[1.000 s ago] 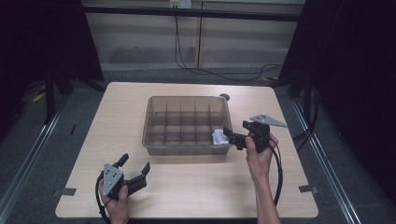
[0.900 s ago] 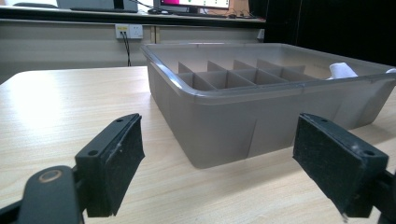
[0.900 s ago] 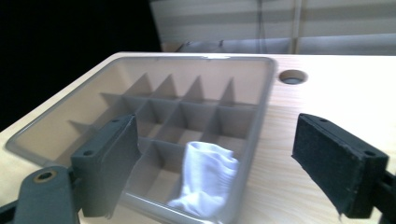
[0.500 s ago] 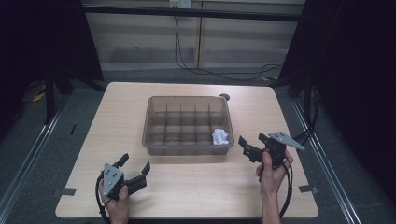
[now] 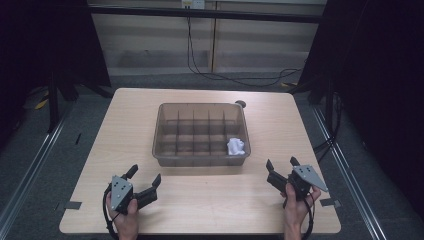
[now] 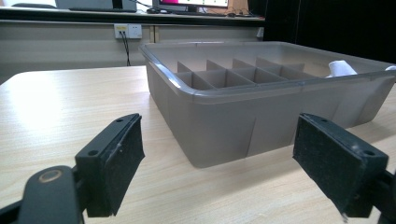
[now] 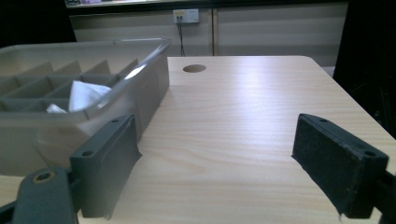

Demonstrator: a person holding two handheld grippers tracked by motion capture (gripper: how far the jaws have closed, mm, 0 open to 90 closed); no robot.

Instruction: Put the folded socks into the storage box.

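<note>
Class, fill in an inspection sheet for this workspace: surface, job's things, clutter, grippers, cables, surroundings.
Surface: wooden table, a round hole near the far edge.
Job's things: divided grey bin; white wad in its near right compartment.
Clutter: nothing seen.
Grippers: left gripper and right gripper both open, holding nothing, near the table's front.
Cables: one runs down the far wall and across the floor.
Surroundings: dark curtains, wall socket.

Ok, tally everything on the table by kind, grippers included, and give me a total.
Translucent grey plastic divided bin: 1
Crumpled white object, in the bin's near right compartment: 1
Black two-jaw grippers, both open and empty, left gripper and right gripper: 2
Total: 4
</note>
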